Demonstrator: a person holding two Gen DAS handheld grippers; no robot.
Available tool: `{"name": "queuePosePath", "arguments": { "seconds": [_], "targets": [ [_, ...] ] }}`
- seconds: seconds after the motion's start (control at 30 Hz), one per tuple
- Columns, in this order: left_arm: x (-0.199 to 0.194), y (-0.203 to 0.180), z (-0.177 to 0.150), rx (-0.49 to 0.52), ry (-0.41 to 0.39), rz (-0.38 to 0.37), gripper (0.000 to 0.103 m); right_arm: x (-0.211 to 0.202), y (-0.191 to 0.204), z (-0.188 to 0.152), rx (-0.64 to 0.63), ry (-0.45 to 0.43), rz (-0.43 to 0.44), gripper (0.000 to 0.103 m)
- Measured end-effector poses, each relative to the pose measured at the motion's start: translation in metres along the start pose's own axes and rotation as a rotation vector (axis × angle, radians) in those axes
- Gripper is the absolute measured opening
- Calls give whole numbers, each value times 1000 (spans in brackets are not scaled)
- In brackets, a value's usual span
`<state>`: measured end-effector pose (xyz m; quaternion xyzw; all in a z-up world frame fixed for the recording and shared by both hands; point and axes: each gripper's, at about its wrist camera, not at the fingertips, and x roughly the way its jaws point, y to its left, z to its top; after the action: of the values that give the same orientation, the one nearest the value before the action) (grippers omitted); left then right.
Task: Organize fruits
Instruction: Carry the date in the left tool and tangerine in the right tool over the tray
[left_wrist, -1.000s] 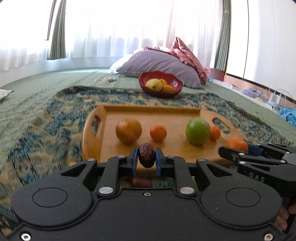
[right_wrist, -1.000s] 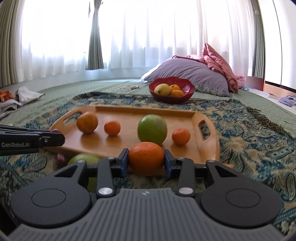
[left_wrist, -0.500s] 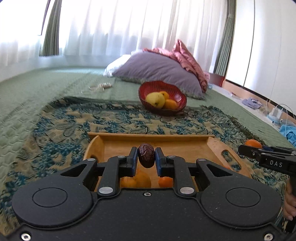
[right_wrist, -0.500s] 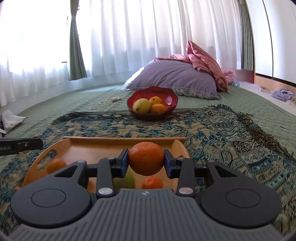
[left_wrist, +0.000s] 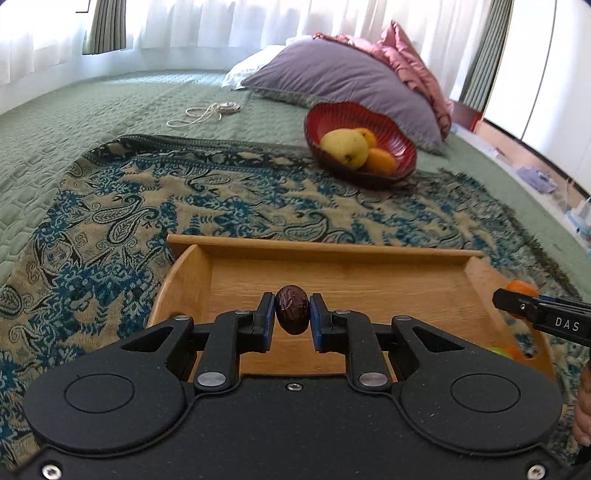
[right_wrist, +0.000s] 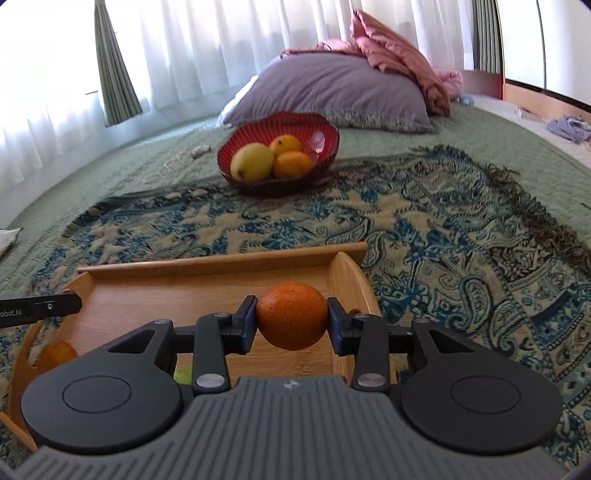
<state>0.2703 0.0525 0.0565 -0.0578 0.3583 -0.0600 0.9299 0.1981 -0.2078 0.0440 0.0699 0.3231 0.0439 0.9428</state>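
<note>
The left gripper (left_wrist: 292, 312) has its fingers (left_wrist: 265, 321) clenched on a dark brown, wrinkled date (left_wrist: 292, 309), which stands upright between the blue pads. It hangs above the wooden tray (left_wrist: 321, 246), over the bare bamboo floor near the tray's far wall. The right gripper (right_wrist: 291, 320) grasps an orange (right_wrist: 291, 319) across its middle, the pads pressing both sides, and it too hangs over the tray, close to the tray's right-hand end as its own camera sees it.

In the left wrist view the tip of the right gripper comes in from the right edge with the orange showing behind it, and a bit of green and orange fruit (left_wrist: 504, 352) peeks out low in the tray's right corner. In the right wrist view the left gripper's tip enters from the left edge, and a small orange fruit (right_wrist: 55, 354) lies in the tray's left corner, partly hidden behind the gripper body.

The tray rests on a blue and beige paisley blanket (left_wrist: 229, 199) spread over a green quilted bed (left_wrist: 92, 107). Beyond the tray, at the blanket's far edge, a red ribbed bowl (right_wrist: 258, 127) holds a yellow mango (right_wrist: 252, 162) and two orange fruits (right_wrist: 293, 164). Behind the bowl lies a purple pillow (right_wrist: 332, 88) with pink cloth (right_wrist: 399, 55) piled on it. A pale cord (left_wrist: 207, 112) lies on the quilt.
</note>
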Motion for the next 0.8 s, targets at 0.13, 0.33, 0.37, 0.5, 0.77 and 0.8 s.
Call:
{"name": "queuePosePath", "arguments": {
  "seconds": [0.13, 0.33, 0.37, 0.5, 0.77, 0.8],
  "targets": [
    [12, 1, -1, 1, 19, 21, 19, 13, 1, -2, -2, 26, -4, 44],
    [22, 0, -2, 7, 40, 39, 19, 24, 5, -3, -24, 46, -3, 44],
    [23, 0, -2, 7, 42, 40, 19, 25, 6, -2, -27, 48, -4, 44],
    [27, 0, -3, 7, 51, 45, 19, 30, 9, -2, -42, 54, -6, 44],
    [30, -3, -7, 19, 57, 50, 19, 37, 13, 0, -53, 59, -13, 44],
    [31, -3, -7, 15, 59, 50, 19, 38, 14, 0, -54, 60, -15, 44]
  ]
}}
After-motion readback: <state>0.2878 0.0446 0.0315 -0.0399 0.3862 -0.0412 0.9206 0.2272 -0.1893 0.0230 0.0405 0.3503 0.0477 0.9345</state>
